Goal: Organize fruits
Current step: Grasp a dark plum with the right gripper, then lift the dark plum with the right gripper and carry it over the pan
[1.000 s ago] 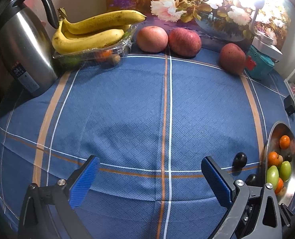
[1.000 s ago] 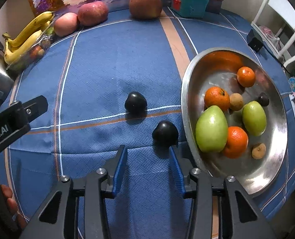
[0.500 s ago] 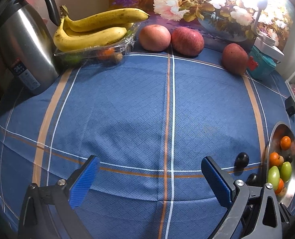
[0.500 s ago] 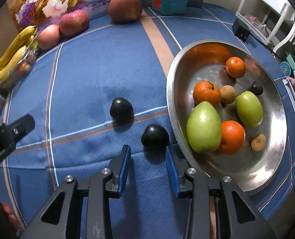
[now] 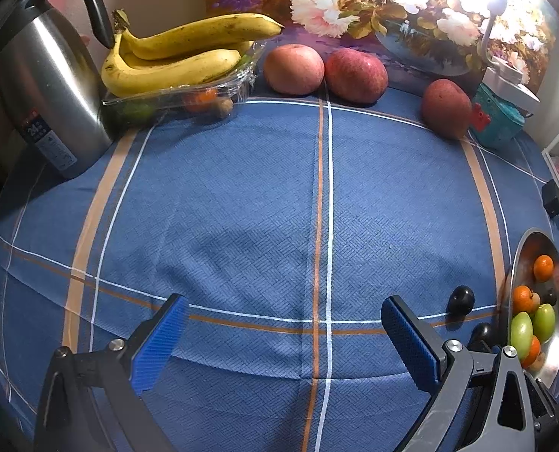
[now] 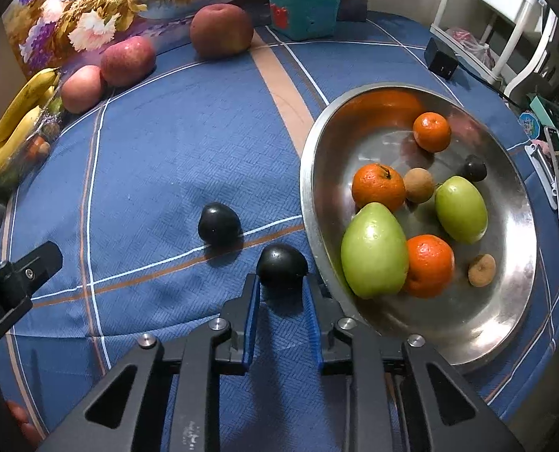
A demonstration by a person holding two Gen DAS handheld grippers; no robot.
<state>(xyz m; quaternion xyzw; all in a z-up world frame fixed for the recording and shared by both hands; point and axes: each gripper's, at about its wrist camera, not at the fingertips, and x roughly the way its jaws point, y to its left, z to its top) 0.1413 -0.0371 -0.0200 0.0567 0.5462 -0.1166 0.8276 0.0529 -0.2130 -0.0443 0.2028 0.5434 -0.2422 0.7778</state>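
I have the right hand-held gripper [image 6: 281, 290] pointed steeply down at the table [image 6: 166, 158], and its blue pads have just been closing in on the nearer dark plum [image 6: 281, 266]. The plum sits between the fingertips, one pad at each flank; the pads look to be touching it, so I read this as a grasp on the plum, which rests on the blue checked cloth just beside the rim of the steel bowl [image 6: 317, 233]. The second dark plum [image 6: 219, 224] lies a little further out on the cloth, apart from the first and clear of my pads.

Inside the bowl I count three tangerines [image 6: 378, 187], two green fruits [image 6: 373, 250], two small brown round fruits, probably longans [image 6: 418, 184], and one small dark fruit [image 6: 474, 167] near the far side.

My left hand-held gripper [image 5: 279, 339] hangs over bare cloth with its jaws spread wide and nothing between them. From its camera I see both plums low at the right, near the bowl's edge.

Along the far side of the table stand three red apples [image 5: 293, 69], two close together and the third off toward a teal container [image 5: 500, 120]. A bunch of bananas [image 5: 173, 60] lies on top of a clear plastic tray [image 5: 181, 94] holding small fruits, next to a steel kettle [image 5: 45, 101]. A flowered picture [image 5: 354, 3] leans behind them.
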